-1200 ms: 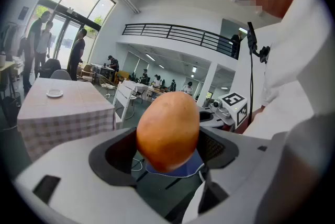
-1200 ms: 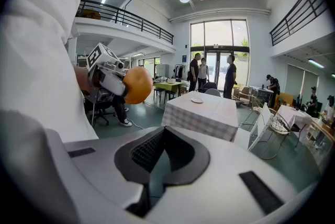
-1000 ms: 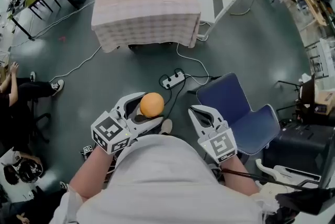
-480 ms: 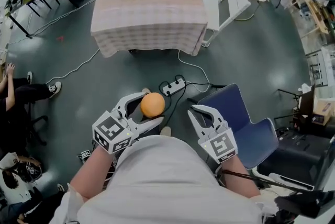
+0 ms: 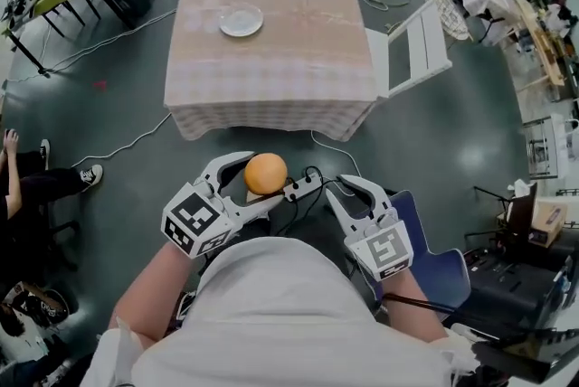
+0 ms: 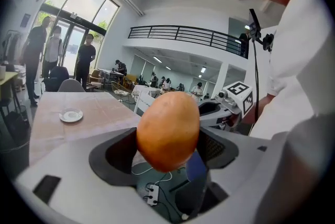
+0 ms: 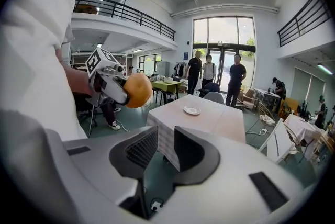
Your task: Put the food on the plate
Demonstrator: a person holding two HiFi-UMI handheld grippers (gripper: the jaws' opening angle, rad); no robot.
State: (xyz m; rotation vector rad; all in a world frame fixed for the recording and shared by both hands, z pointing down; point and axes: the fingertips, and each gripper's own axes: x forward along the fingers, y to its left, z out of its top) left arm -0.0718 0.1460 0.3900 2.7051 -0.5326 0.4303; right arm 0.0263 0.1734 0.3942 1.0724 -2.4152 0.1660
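An orange, round piece of food (image 5: 265, 173) is clamped between the jaws of my left gripper (image 5: 261, 185), held in the air in front of the person's body. In the left gripper view the food (image 6: 167, 131) fills the gap of that gripper (image 6: 167, 150). My right gripper (image 5: 354, 193) stands open beside it with nothing between its jaws, as the right gripper view (image 7: 165, 147) also shows. A small white plate (image 5: 242, 20) lies empty on a table with a pale checked cloth (image 5: 298, 42), well ahead of both grippers. The plate (image 7: 191, 111) also shows in the right gripper view.
A white folding chair (image 5: 412, 46) leans at the table's right side. A power strip with cables (image 5: 304, 186) lies on the floor below the grippers. A blue chair (image 5: 436, 260) is at the right, seated people (image 5: 18, 168) at the left, other people beyond the table (image 7: 209, 74).
The table and plate have come nearer in the head view and the blue chair has slid back under the right gripper. Both grippers hold the same pose; the food stays gripped.
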